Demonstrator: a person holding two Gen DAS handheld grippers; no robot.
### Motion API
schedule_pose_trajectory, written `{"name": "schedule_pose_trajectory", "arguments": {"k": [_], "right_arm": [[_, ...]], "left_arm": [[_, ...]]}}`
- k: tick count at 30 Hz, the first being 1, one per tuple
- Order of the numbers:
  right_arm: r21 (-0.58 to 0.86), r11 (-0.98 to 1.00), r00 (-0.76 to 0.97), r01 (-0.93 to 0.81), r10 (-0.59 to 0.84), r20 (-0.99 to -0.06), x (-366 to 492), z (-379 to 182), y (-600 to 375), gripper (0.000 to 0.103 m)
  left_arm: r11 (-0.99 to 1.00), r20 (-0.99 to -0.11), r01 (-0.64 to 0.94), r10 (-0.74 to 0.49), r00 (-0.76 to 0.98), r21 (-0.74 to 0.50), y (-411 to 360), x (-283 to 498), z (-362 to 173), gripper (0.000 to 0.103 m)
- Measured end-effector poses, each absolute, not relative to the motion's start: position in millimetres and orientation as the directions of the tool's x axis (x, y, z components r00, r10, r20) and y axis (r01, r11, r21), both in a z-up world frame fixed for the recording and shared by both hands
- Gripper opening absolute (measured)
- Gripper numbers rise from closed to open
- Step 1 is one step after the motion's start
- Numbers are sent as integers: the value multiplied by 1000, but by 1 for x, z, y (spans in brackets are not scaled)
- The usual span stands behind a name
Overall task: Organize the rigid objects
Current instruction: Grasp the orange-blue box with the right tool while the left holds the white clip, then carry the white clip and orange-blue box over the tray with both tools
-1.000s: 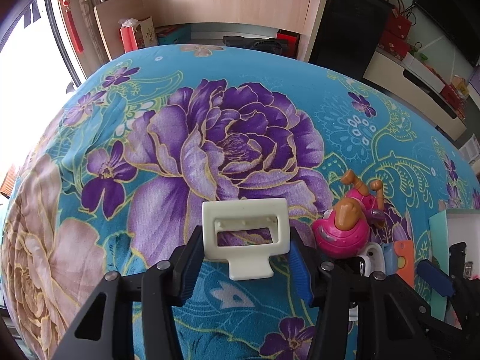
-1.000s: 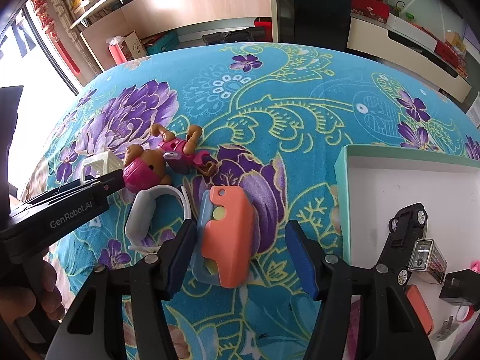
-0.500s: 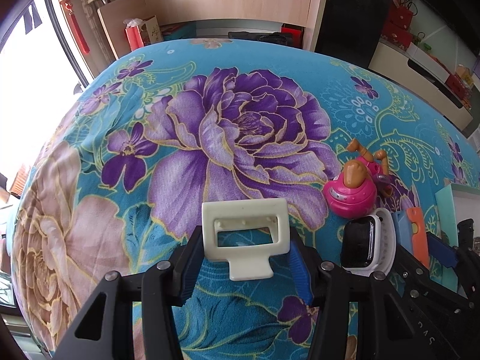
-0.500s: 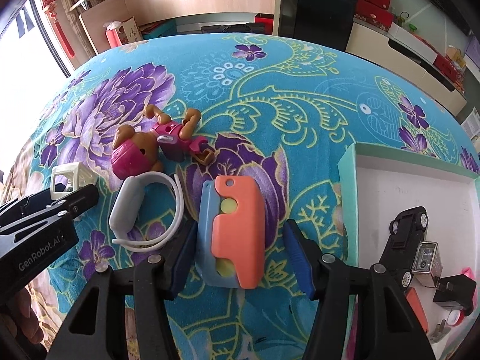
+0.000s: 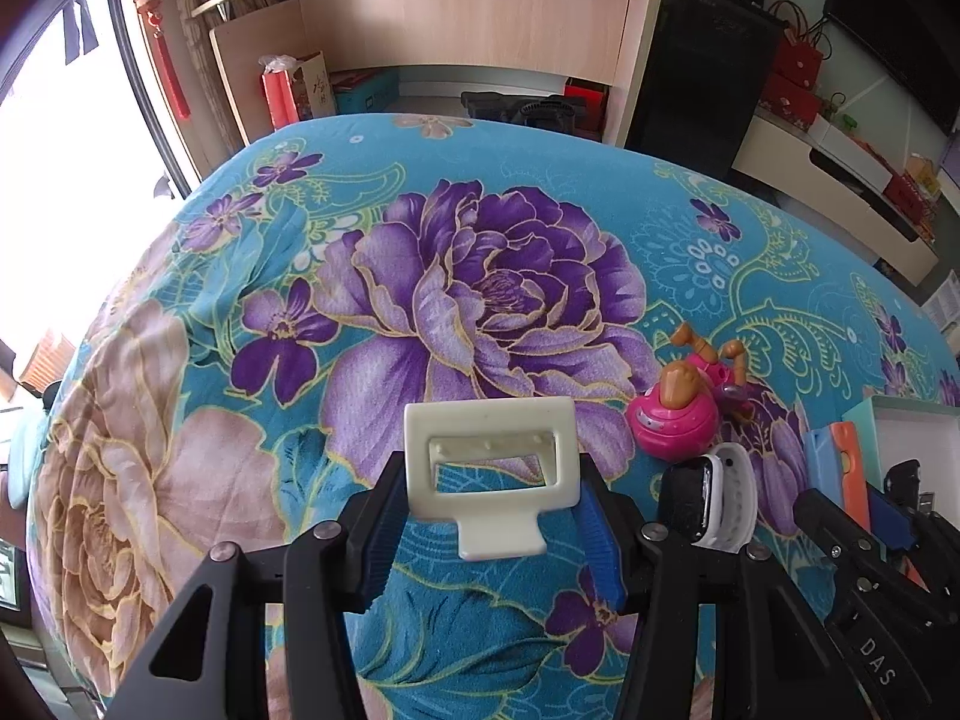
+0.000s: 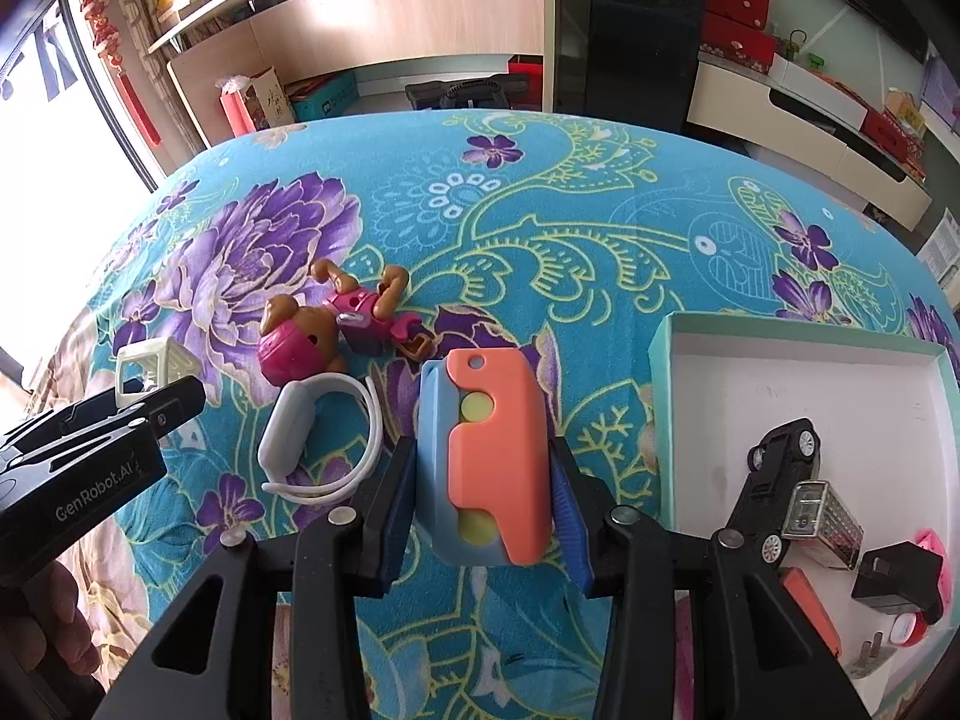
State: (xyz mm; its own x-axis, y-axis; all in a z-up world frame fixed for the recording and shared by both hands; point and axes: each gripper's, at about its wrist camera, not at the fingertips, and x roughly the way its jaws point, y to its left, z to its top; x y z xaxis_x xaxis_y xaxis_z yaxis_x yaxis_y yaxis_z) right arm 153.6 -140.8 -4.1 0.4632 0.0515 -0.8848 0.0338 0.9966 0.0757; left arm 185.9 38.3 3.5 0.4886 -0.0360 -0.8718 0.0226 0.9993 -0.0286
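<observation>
The cream plastic rectangular frame with a short tab [image 5: 491, 468] sits clamped between the blue pads of the left gripper [image 5: 489, 531], held above the turquoise floral cloth [image 5: 420, 276]; the orange-and-blue plastic block with yellow dots [image 6: 483, 459] is pinched between the closed-in fingers of the right gripper [image 6: 483, 507]; left of it lie a white wristband watch [image 6: 318, 438] and a pink-and-brown toy figure [image 6: 342, 327]; the white tray with a teal rim [image 6: 660, 396] at right holds a black toy car [image 6: 774, 480].

both wrist views look forward, low over the floral cloth [image 5: 480, 300]; shared: pink toy [image 6: 306, 342], perhaps more.
</observation>
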Motion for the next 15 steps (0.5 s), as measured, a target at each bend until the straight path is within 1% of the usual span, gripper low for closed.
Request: {"name": "schedule_pose_trajectory", "arguments": {"k": [7,15], "right_arm": [[99,994,516,48,60,-854,136,23,-158,43],[111,980,579,167,-7,-815,107,53,-211,43]], "left_arm": [[996,-838,83,-78,541,-39,18,174,29,56],[973,-801,225,-175,573,-51,-33,155,53,56]]}}
